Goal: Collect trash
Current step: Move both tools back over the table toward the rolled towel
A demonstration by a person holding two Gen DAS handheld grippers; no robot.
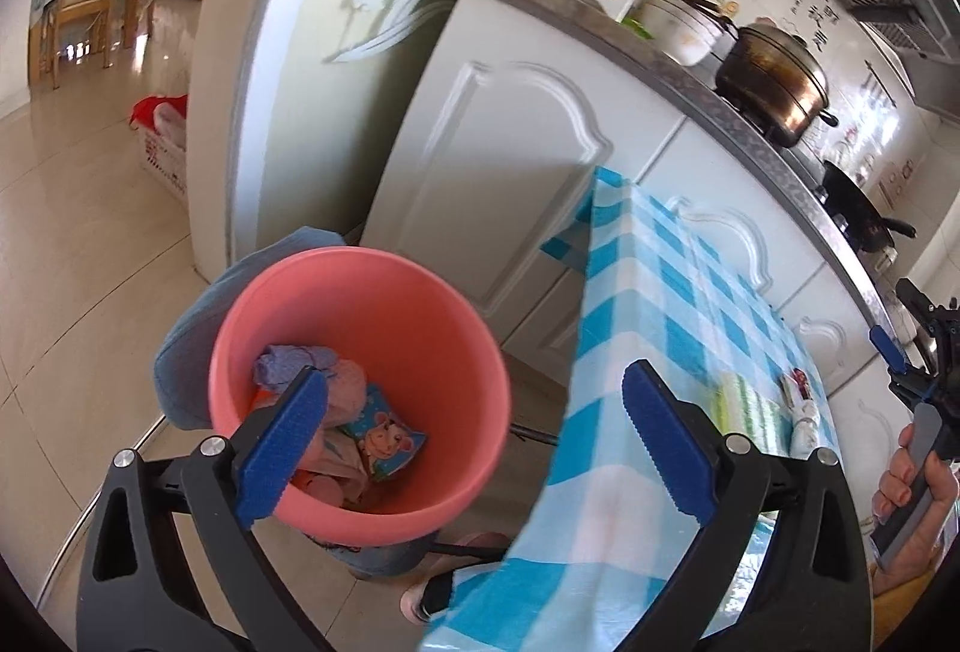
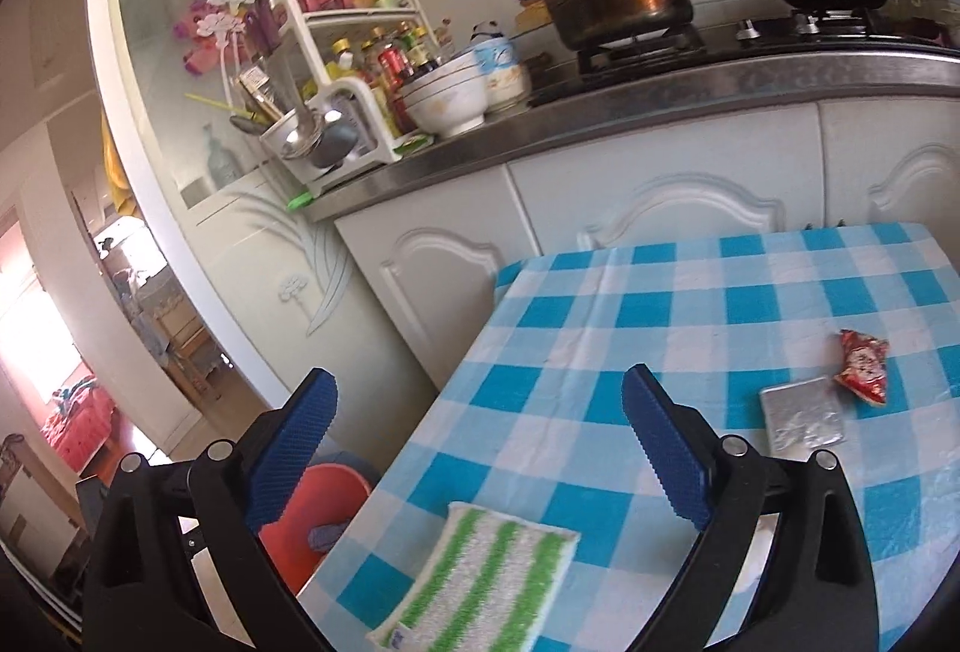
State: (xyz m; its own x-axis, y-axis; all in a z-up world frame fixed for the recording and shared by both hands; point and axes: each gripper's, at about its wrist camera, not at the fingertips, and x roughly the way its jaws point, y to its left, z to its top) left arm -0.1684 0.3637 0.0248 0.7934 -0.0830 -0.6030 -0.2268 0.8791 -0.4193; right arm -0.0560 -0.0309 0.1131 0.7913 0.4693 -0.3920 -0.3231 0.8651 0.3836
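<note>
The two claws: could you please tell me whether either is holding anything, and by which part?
Nothing is held: the left claw and the right claw are both open and empty.

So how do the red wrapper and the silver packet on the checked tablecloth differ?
The red wrapper is crumpled and printed in red and white; the silver packet is plain foil, square and lying flat. The red wrapper sits farther from the right tongs than the silver packet, toward the counter. The two lie close together, corners nearly meeting. Both rest on the tablecloth, not yet in the pink bin, and neither is gripped.
</note>
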